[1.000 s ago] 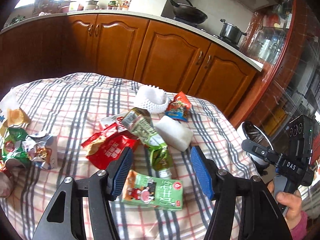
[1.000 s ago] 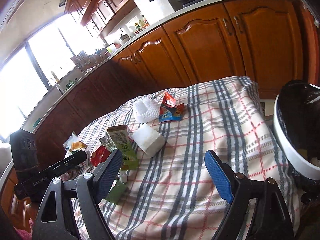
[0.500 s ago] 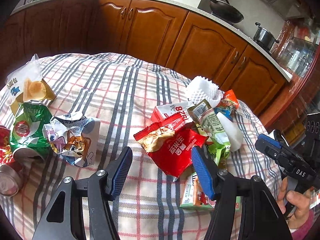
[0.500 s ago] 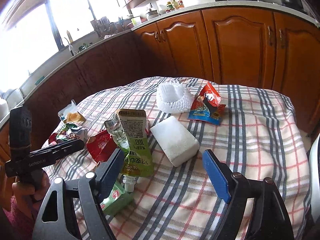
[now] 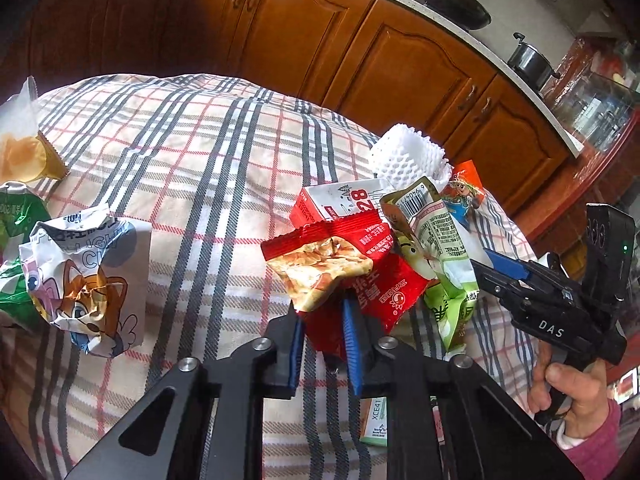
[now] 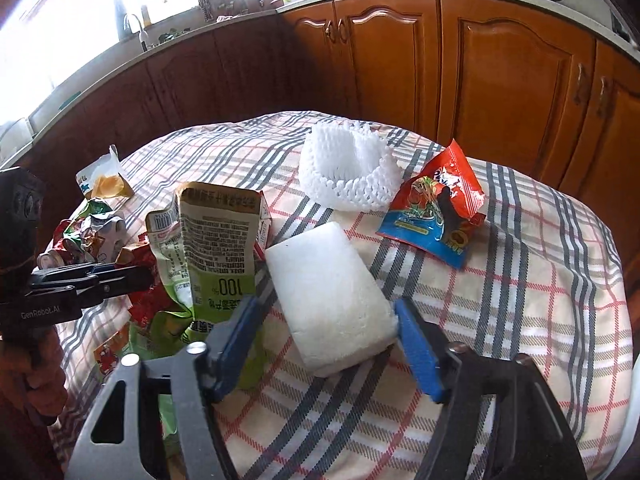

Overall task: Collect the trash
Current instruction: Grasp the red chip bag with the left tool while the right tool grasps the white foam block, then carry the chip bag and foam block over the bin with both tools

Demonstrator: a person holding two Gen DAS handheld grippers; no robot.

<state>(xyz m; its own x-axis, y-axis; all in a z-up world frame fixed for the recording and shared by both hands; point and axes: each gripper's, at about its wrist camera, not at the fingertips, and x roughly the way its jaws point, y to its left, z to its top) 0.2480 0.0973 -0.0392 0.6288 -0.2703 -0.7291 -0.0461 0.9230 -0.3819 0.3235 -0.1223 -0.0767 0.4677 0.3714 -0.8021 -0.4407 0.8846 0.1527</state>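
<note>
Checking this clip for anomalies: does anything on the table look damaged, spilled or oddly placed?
Nothing spilled. The litter is crumpled as trash would be: the cartoon-fox wrapper is crushed, and the red snack packet is torn open. The green drink pouch lies across other wrappers beside the white foam block. Nothing else stands out.

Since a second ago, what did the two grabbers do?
The left gripper came down and its jaws closed on the red wrapper. The right gripper dropped around the foam block, jaws closing but not yet pressing. The net and other wrappers lie as before.
</note>
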